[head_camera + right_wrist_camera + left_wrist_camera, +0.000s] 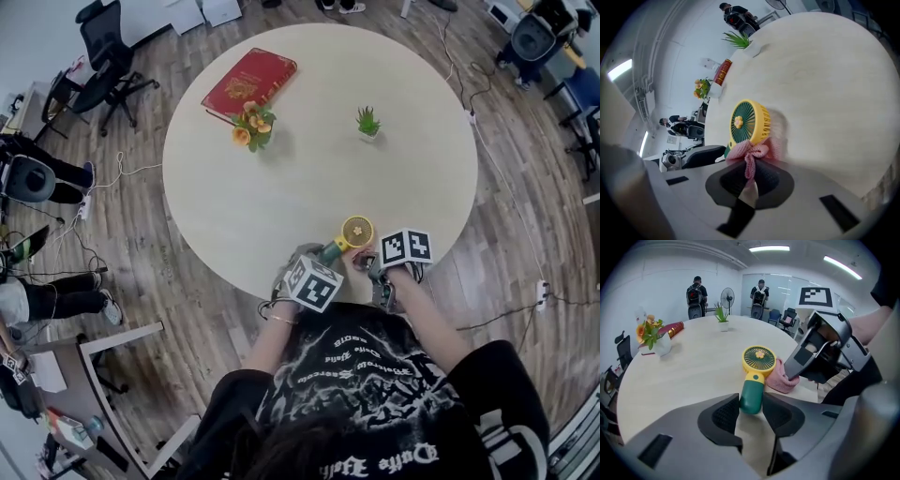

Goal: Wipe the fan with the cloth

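Observation:
A small fan [356,230] with a yellow head and a green handle [751,394] lies near the front edge of the round table [309,178]. My left gripper [751,405] has its pads against both sides of the handle's end. The right gripper [749,176] is shut on a pink knitted cloth [750,157]. The cloth touches the lower rim of the fan's head [743,121]. In the left gripper view the cloth [780,379] lies bunched against the right side of the fan's head [759,358]. In the head view both grippers sit at the table's edge, the left [323,259] and the right [372,264].
A red book [249,82], a vase of orange flowers [253,127] and a small potted plant [367,122] stand on the far half of the table. Office chairs [108,52], cables and people are on the floor around it.

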`<state>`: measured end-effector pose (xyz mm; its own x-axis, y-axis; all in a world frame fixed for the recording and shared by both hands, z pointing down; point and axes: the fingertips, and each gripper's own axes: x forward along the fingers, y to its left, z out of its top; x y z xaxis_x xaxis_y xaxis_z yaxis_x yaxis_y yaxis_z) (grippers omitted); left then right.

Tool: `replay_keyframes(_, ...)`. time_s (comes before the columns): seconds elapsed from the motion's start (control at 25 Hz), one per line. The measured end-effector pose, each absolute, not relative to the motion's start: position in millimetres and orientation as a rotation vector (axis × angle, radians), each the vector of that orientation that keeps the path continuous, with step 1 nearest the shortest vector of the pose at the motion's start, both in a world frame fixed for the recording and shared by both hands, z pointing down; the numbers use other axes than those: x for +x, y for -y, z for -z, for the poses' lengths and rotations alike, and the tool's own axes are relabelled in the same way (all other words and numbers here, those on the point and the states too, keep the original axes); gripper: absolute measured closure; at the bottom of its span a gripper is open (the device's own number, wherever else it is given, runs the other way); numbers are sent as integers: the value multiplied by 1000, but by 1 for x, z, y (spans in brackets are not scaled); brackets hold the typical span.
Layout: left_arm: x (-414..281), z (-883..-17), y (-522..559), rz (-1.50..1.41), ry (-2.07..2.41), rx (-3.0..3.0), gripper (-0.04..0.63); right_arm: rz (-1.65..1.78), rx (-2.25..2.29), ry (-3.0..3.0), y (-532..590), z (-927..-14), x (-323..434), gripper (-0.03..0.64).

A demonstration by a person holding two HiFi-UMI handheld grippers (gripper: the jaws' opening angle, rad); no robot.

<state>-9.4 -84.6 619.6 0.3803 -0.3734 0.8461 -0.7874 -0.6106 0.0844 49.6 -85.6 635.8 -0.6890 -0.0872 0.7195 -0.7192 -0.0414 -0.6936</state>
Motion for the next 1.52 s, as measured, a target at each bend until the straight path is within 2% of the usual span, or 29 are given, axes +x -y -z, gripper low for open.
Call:
replay_keyframes(0.24,-1,-621,73,-1147,888,2221,426,-1755,846,1828,89,-637,40,589)
replay_keyframes(0.44,1,-621,71,-1127,857,2231,426,-1510,676,1907,81,-636,29,589)
replay_keyframes(0.72,-4,-622,65,-1088,783,2242,394,-1234,473,1934,66,-636,11,591)
replay_keyframes(0.8,-7,-622,61,-1097,748,2237,365,-1206,388,1928,60,-635,9,591)
replay_keyframes(0.88,-9,-618,56,-1077,725,2213,287,-1206,325,1935,56,-628,13,589)
replay_keyframes(0.96,-9,-612,57,-1035,730,2199,268,-1220,337,1963,59,-618,25,589)
replay_keyframes(1.4,7,-619,115,-1053,962,2208,267,-1408,750,2100,77,-592,105,589)
replay_keyframes(1.52,9,-629,121,-1092,996,2114,327,-1420,794,2116,68,-594,109,589)
